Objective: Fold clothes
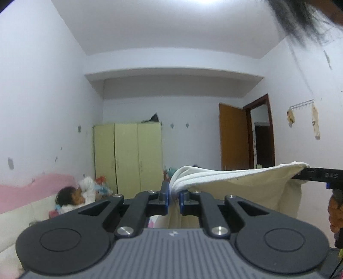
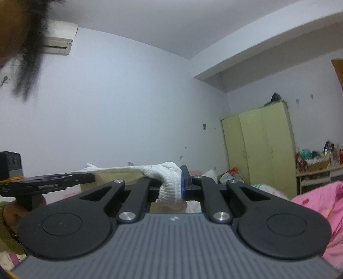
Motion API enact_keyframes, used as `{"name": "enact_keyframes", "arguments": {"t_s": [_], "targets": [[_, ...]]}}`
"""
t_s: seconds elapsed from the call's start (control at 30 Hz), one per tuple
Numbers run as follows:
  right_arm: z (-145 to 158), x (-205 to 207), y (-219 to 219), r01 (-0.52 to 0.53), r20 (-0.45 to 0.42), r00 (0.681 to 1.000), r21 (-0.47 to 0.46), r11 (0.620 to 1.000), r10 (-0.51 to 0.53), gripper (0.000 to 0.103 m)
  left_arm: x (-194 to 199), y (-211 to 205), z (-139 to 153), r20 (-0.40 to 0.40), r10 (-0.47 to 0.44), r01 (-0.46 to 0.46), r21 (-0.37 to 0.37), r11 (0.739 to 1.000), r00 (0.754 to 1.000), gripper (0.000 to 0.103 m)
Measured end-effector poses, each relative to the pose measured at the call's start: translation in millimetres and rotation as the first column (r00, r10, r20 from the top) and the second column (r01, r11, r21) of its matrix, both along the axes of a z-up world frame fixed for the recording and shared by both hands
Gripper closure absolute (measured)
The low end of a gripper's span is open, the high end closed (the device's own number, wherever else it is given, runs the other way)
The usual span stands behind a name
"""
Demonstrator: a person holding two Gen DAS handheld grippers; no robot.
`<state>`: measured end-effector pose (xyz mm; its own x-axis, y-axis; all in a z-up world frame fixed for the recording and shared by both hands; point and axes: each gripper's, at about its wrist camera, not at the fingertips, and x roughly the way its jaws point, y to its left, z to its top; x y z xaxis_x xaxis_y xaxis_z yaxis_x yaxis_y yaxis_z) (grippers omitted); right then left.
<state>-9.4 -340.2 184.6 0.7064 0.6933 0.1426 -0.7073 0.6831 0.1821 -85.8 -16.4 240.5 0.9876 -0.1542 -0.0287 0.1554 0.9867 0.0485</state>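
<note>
A cream garment [image 1: 246, 184] with a white ribbed edge hangs stretched in the air between both grippers. My left gripper [image 1: 174, 197] is shut on one bunched corner of it, its blue pads pressed against the fabric. The right gripper [image 1: 305, 173] pinches the far corner at the right edge of the left wrist view, a hand [image 1: 335, 211] below it. In the right wrist view, my right gripper [image 2: 179, 186] is shut on the garment's ribbed white edge [image 2: 169, 178]. The left gripper [image 2: 92, 178] grips the other end at the left. The garment's lower part is hidden behind the gripper bodies.
A yellow-green wardrobe [image 1: 127, 158] stands against the far wall beside an open brown door [image 1: 233, 137]. A person [image 1: 70, 195] lies at the lower left. Pink bedding [image 2: 317, 206] and a cluttered shelf [image 2: 315, 163] are to the right. Dark hair [image 1: 300, 17] hangs at the top.
</note>
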Motion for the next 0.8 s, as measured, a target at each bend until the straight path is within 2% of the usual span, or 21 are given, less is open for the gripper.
{"name": "enact_keyframes", "arguments": {"t_s": [0.13,0.23,0.3,0.4,0.5,0.63,0.7,0.8], "targets": [[-20.7,-2.5,-2.5,-0.003,-0.097,0.995,0.032,0.999,0.006,0.096,9.1,-1.3,-15.3,-0.077,0.005,-0.005,0.004,1.000,0.997,0.093],[-44.1,10.7,1.6,0.054,-0.198,0.979,0.013,0.998,-0.050,0.096,50.9,6.0,-47.5,-0.180,-0.026,0.026,-0.005,1.000,0.983,0.093],[-64.9,33.1,8.3,0.100,-0.282,0.954,-0.007,0.995,-0.097,0.096,84.9,13.6,-71.8,-0.250,-0.054,0.049,-0.026,0.998,0.967,0.093],[-98.5,78.3,23.1,0.159,-0.401,0.900,-0.054,0.986,-0.167,0.096,154.3,29.5,-124.1,-0.372,-0.108,0.081,-0.088,0.993,0.922,0.093],[-147.6,135.2,42.8,0.210,-0.501,0.829,-0.131,0.969,-0.248,0.096,228.4,46.9,-186.7,-0.459,-0.168,0.117,-0.137,0.984,0.872,0.093],[-233.3,206.1,64.4,0.265,-0.572,0.746,-0.213,0.940,-0.340,0.096,329.4,48.2,-279.7,-0.545,-0.211,0.176,-0.116,0.978,0.812,0.093],[-280.8,247.5,70.2,0.285,-0.599,0.702,-0.259,0.923,-0.385,0.096,375.4,43.0,-332.8,-0.596,-0.209,0.193,-0.092,0.977,0.775,0.093],[-351.1,304.2,70.6,0.274,-0.638,0.651,-0.306,0.912,-0.410,0.096,444.4,35.3,-412.5,-0.669,-0.202,0.220,-0.058,0.974,0.715,0.093]]}}
